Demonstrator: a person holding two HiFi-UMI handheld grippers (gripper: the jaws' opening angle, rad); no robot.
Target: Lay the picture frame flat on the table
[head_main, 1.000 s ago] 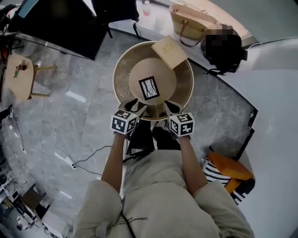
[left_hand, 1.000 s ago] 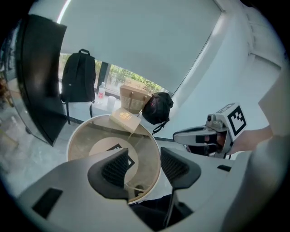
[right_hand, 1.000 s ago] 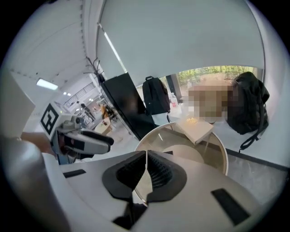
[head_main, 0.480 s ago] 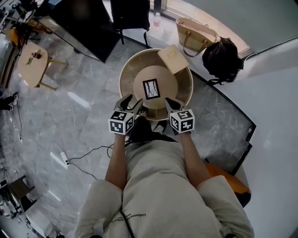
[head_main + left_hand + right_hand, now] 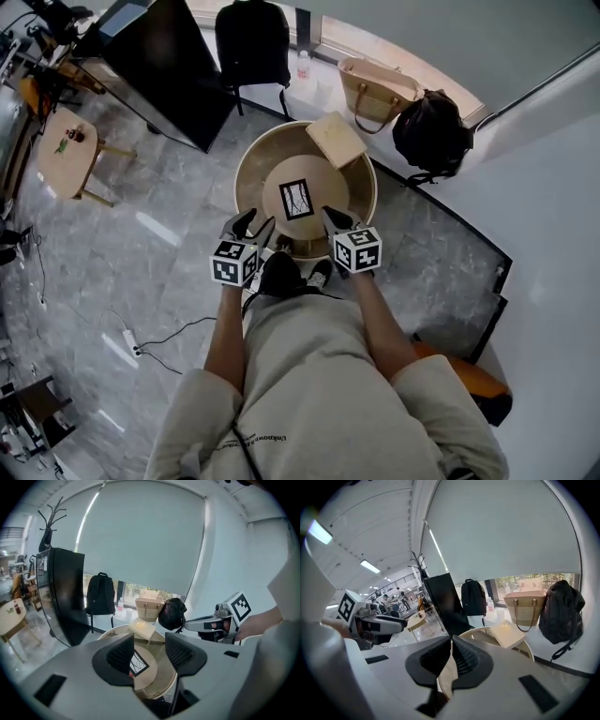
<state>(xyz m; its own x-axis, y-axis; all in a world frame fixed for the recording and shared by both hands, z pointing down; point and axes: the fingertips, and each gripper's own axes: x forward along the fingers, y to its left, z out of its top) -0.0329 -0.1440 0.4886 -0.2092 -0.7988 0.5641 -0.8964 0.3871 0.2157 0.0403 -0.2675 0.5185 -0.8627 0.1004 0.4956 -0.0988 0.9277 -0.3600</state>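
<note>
Picture frame [image 5: 296,199]: lying flat, face up, on raised round centre of table [image 5: 247,173]; dark border, pale picture.
Left gripper [image 5: 251,227]: jaws apart, nothing between them; over near-left edge of table, just short of frame, not touching it.
Right gripper [image 5: 334,219]: jaws closed together at the tips, empty; over near-right edge, apart from frame.
Pale wooden box [image 5: 336,139]: on far-right rim of table.
Floor beyond table: tan handbag [image 5: 375,82], black backpack [image 5: 431,133] to its right.

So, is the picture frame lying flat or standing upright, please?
Flat: the picture frame lies face-up on the round table.
</note>
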